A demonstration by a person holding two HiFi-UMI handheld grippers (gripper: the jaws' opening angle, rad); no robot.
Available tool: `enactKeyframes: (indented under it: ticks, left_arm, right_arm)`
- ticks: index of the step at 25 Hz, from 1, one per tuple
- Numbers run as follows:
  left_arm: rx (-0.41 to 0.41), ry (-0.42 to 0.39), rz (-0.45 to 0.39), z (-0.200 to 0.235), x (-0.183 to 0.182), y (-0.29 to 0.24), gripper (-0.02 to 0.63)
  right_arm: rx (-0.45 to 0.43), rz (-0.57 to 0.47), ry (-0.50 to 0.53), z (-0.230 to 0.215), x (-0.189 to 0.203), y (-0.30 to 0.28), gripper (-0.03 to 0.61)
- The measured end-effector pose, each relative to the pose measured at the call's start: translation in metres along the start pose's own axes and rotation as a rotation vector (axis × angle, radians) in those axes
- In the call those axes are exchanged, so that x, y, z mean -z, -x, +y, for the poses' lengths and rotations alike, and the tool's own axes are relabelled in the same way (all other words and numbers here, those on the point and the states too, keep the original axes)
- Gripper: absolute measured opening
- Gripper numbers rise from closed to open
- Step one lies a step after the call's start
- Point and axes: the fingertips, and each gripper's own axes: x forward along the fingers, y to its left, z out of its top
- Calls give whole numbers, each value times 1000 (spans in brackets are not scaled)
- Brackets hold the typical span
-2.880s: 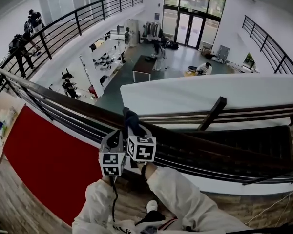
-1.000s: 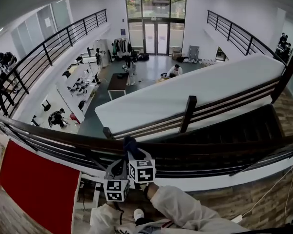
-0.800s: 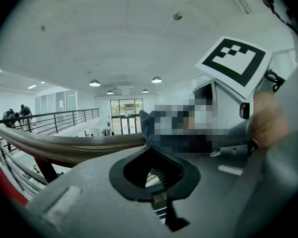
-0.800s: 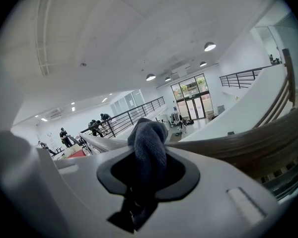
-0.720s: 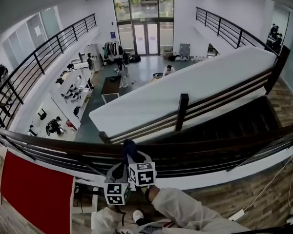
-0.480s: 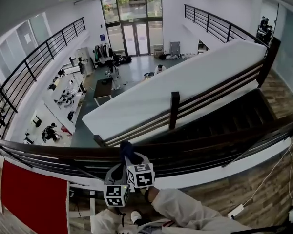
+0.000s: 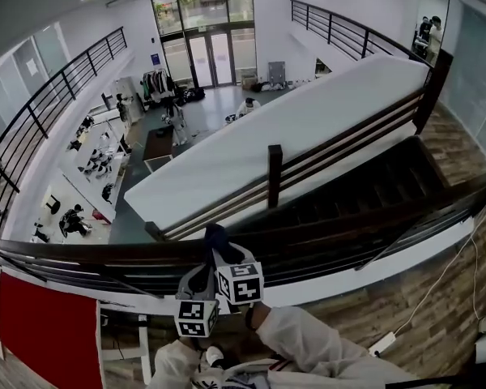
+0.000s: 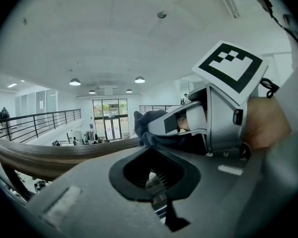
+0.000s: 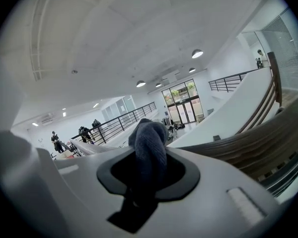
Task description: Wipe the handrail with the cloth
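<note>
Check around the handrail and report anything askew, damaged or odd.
Nothing stands out. The dark blue cloth is bunched in the jaws of the right gripper at the dark wooden handrail, which looks intact. The left gripper is shut and empty beside it.

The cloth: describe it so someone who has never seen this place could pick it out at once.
Find the dark wooden handrail along the balcony edge. On it, the right gripper holds the cloth. It is dark blue-grey, soft and bunched, unlike the hard rail.
</note>
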Motion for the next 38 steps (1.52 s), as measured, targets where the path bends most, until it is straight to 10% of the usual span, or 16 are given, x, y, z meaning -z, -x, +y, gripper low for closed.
enactKeyframes:
  ticks: [38]
  left_arm:
    - [372,-71,-5,-268,-55,-127,2]
  right_arm:
    - [314,-138,-76,-301,-57,162,92]
